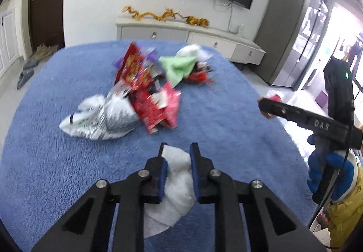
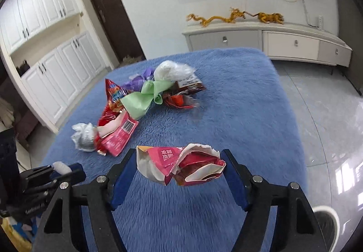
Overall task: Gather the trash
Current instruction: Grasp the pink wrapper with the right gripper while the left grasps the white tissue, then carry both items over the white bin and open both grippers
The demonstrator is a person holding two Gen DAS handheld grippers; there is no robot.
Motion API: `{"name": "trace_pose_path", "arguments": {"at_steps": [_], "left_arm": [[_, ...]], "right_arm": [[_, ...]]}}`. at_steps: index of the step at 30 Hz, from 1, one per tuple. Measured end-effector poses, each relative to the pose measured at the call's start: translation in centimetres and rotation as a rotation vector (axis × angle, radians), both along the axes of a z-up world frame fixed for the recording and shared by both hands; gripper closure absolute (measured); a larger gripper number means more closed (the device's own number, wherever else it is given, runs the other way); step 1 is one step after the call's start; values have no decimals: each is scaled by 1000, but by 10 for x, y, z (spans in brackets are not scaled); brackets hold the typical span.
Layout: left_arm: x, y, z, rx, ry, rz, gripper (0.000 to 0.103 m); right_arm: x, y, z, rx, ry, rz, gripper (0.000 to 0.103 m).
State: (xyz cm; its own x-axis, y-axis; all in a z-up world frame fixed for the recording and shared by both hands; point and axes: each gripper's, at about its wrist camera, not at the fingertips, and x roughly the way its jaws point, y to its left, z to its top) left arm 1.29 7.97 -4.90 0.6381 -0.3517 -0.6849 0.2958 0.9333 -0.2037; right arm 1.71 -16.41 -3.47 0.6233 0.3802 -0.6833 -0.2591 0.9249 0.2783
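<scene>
Left gripper point(image 1: 178, 154) pinches a crumpled white tissue point(image 1: 177, 181) between its blue pads, above the blue fleece blanket point(image 1: 56, 172). Right gripper point(image 2: 180, 161) grips a torn pink snack wrapper point(image 2: 181, 164) held wide between its fingers. Ahead of both grippers, the wrapper pile point(image 1: 145, 91) lies on the blanket, well apart.

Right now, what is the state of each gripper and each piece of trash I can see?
Left gripper: shut on white tissue.
Right gripper: holding pink wrapper, crumpled and torn open.
Trash pile: loose on blue blanket.
Green bag: crumpled.
</scene>
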Motion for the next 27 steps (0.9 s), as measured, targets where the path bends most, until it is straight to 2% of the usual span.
{"name": "trace_pose_path", "arguments": {"at_steps": [5,11,14,19,22,27], "left_arm": [[-4,-46,31,11,-53,-92,85],[0,-144,53,4,-67,-278,85],[9,-201,52,-4,-40,-358,85],[25,-296,39,-4,30,-468,85],[31,-341,25,4,67,-520,84],[34,-391,2,-21,135,-581,82]], "right_arm": [[-39,-54,24,35,-55,-114,31],[-85,-138,26,16,-74,-301,31],[-102,-173,11,-33,-52,-394,31],[-117,-226,-33,-13,33,-525,30],[-121,-250,-61,6,91,-581,29],[-123,-269,-96,15,165,-629,28]]}}
